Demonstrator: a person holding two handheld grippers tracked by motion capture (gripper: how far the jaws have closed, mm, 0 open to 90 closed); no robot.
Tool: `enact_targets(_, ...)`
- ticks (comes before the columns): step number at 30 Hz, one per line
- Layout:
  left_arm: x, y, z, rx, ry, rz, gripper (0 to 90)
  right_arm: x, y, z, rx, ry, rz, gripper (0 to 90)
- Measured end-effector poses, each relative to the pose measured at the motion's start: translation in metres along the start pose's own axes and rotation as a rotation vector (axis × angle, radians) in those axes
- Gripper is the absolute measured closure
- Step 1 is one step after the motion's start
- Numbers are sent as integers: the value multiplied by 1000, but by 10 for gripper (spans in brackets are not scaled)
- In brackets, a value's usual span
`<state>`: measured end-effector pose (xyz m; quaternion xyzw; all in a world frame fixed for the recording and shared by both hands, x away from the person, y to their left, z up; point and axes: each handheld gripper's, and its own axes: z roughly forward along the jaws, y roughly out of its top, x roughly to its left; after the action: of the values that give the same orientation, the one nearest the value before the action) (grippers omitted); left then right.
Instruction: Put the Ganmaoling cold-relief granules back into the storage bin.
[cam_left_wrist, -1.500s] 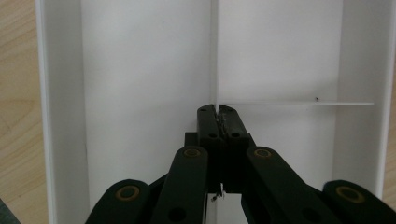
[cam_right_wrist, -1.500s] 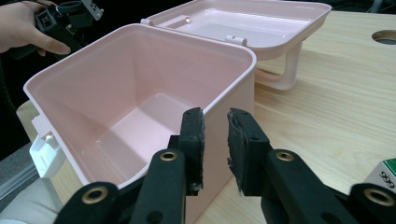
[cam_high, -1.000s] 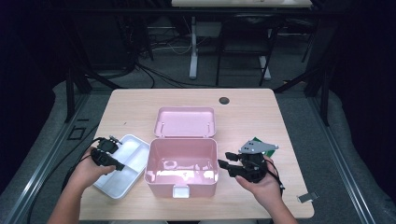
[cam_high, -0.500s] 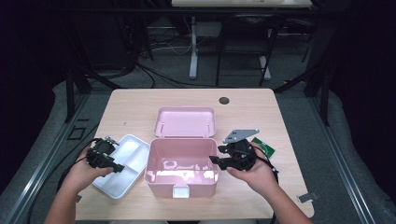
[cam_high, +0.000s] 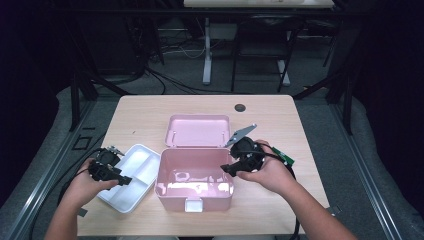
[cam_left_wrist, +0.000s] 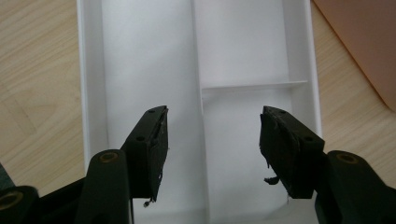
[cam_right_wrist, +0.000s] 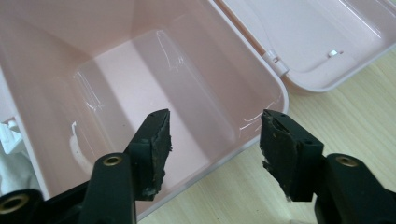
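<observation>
Pink lunch box (cam_high: 192, 177) sits open at the near centre of the desk (cam_high: 150, 112), its hinged lid (cam_high: 198, 131) laid flat behind it at 12 o'clock and its latch tab facing the person at 6 o'clock. The right gripper view looks into a bare, glossy interior (cam_right_wrist: 140, 88). At the box's 9 o'clock, just beside its wall and angled slightly, lies the white divided tray (cam_high: 131, 176) that appears to be its insert, one long compartment beside two shorter ones, all empty in the left gripper view (cam_left_wrist: 149, 60).

The left gripper (cam_high: 124, 181) hovers over the tray's near-left part; its jaws have just been opening and now stand wide, with nothing between them but the tray below (cam_left_wrist: 212, 144). The right gripper (cam_high: 225, 169), in the person's right hand (cam_high: 267, 172), is poised at the box's 3 o'clock rim; its jaws have also just been opening, stand well apart and hold nothing, the rim's right corner lying beneath them (cam_right_wrist: 214, 149). A small green item (cam_high: 285, 157) lies on the desk behind the right hand, too small to identify, and a dark round grommet (cam_high: 240, 107) marks the desk's far edge.

By the look of things, the unpacking is done: box opened, tray out and set down, both grippers letting go. What remains, if anything, cannot be read from the scene; no food or contents are visible.
</observation>
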<state>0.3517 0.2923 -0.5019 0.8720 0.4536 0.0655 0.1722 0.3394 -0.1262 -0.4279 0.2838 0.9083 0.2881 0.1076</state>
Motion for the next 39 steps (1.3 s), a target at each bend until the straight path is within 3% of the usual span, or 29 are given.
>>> enact_targets(6,3,-3,-3,-8,0,-8,412,-1,13,7,48,29,-46,345)
enact_targets(12,4,-2,-7,-31,1,-19,412,1,20,12,101,20,-89,309)
enact_targets(21,3,-2,-5,-25,-3,-15,412,5,26,16,120,34,-120,300)
enact_targets(23,3,-2,-5,-25,-1,-15,412,4,27,16,128,14,-139,289)
enact_targets(30,3,-2,-4,-23,-2,-12,412,-5,30,10,151,6,-123,279)
enact_targets(34,5,-3,-4,-26,-3,-17,412,-20,30,3,196,-26,-109,266)
enact_targets(39,6,-4,-4,-26,-3,-23,412,-34,25,-2,230,-30,-79,266)
